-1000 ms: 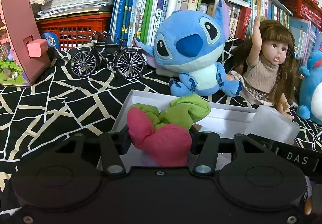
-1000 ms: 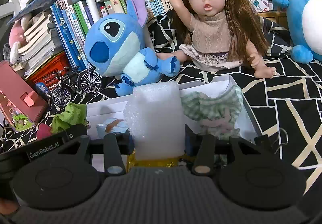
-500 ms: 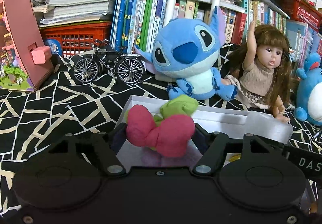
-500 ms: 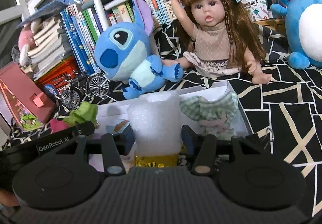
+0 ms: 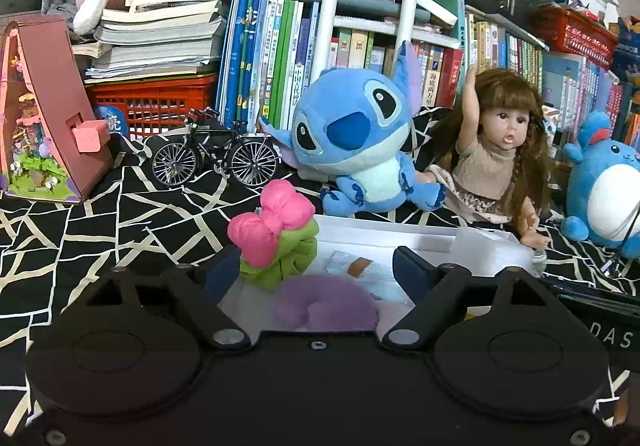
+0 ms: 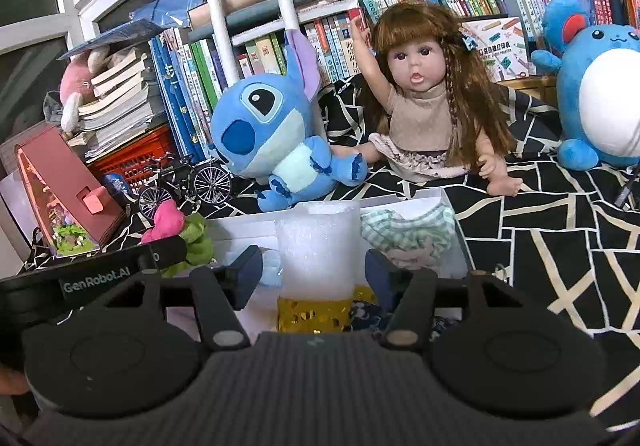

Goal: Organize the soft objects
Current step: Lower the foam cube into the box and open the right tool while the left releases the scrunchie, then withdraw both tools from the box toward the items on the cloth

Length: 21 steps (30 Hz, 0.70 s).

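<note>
A white box (image 5: 400,232) lies on the black patterned cloth. A pink and green soft toy (image 5: 276,234) sits at its left end, leaning by the left finger of my left gripper (image 5: 316,270). That gripper's jaws are opening and the right finger stands well off the toy. A purple soft thing (image 5: 324,302) lies just below. In the right wrist view a white foam roll (image 6: 316,246) stands in the box (image 6: 400,201) between the opening jaws of my right gripper (image 6: 314,274), with a gap on each side. A gold sequinned piece (image 6: 316,314) and a green checked cloth (image 6: 408,234) lie beside it.
Behind the box sit a blue plush (image 5: 356,141), a long-haired doll (image 5: 496,153) and a round blue plush (image 5: 604,189). A model bicycle (image 5: 216,153), a red toy house (image 5: 52,117), a red crate (image 5: 156,105) and rows of books (image 5: 272,57) fill the back.
Both grippers' jaws have spread and let go: the pink and green toy and the foam roll now rest in the box. Both grippers have drawn back and risen a little.
</note>
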Motion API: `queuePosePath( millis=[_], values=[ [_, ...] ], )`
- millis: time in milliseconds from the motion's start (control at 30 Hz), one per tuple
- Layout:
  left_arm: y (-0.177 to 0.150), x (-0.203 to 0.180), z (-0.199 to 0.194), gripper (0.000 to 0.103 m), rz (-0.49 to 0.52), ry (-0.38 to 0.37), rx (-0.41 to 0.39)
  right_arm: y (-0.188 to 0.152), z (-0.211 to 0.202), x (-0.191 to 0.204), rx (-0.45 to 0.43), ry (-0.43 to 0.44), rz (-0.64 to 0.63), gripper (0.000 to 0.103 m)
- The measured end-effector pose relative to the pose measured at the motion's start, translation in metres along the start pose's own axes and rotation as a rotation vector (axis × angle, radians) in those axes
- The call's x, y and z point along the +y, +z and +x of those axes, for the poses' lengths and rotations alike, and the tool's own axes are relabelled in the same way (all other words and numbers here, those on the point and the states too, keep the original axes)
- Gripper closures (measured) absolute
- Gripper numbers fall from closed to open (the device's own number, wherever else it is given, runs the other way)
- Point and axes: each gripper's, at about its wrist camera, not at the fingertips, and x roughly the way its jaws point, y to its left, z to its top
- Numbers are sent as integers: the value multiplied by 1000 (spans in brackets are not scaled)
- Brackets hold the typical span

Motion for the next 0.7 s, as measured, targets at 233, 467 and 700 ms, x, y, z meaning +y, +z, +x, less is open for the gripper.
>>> queuePosePath(
  millis=[233,467,700],
  values=[
    [-1,1,-24,17,-3,-25,-22,-5,-19,2,-21,12,-28,30],
    [-5,-1,-50,15,13,-56,-52,-10,-40,9,-47,39,-60,27],
    [-12,2,-74,14,26,-84,-72,-19,-61,17,-70,64,-98,24]
  ],
)
